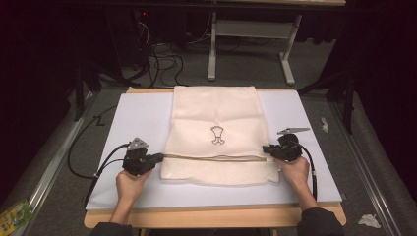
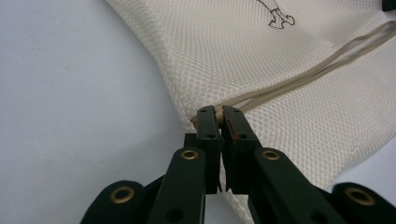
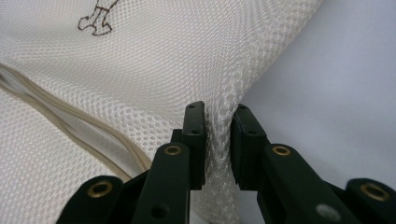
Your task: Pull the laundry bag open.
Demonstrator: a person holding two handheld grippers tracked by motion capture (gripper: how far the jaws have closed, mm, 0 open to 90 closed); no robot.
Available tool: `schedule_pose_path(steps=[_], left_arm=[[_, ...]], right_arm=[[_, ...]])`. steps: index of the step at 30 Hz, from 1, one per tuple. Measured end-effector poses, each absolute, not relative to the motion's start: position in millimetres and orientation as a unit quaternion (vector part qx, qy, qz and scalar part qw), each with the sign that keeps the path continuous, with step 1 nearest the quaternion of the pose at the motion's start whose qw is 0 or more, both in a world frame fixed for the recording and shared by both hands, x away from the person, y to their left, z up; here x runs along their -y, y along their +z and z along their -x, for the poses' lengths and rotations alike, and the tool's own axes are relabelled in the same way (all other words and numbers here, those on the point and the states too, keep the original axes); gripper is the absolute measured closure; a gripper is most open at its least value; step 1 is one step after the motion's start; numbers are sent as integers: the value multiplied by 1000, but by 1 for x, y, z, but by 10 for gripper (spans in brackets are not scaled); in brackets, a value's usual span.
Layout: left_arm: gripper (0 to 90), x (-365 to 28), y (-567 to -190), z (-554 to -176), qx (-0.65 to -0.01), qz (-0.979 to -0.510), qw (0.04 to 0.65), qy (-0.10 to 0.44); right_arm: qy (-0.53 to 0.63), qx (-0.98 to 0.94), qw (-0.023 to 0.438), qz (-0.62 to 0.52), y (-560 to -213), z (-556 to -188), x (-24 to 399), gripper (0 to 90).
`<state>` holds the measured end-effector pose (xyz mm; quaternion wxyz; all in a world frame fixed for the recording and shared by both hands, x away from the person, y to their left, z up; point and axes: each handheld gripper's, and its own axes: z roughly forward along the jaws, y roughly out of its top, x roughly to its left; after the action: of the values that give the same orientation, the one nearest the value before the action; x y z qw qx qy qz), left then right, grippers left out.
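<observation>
Left gripper [image 2: 218,114] jaws clamp mesh bag [image 1: 216,123] edge; right gripper [image 3: 219,116] jaws straddle opposite edge.

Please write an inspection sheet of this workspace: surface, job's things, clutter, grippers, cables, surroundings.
Surface: white sheet over a wooden table.
Job's things: cream mesh bag lying flat, its near part folded over, with a small drawn figure and a zipper across it.
Clutter: nothing seen on the sheet.
Grippers: left gripper is shut on the bag's left edge at the zipper end; right gripper has a fold of mesh between its jaws, with a gap showing.
Cables: black cable trails from the left gripper.
Surroundings: dark room, table frame behind, paper scraps on the floor.
</observation>
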<state>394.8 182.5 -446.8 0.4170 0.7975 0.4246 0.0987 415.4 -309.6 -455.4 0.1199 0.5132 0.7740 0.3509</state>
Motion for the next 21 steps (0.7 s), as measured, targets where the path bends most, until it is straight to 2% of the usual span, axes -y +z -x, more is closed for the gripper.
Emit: schedule_pose_path(steps=[6, 13, 21], left_arm=[[853, -182, -450, -395, -425, -800, 413, 95], [737, -184, -447, -394, -426, -791, 423, 117], [597, -191, -438, -393, -432, -773, 441, 145]], right_arm=[[343, -776, 124, -515, -460, -415, 309, 706], [353, -764, 147, -519, -452, -410, 311, 576], [385, -748, 181, -510, -431, -400, 318, 574]])
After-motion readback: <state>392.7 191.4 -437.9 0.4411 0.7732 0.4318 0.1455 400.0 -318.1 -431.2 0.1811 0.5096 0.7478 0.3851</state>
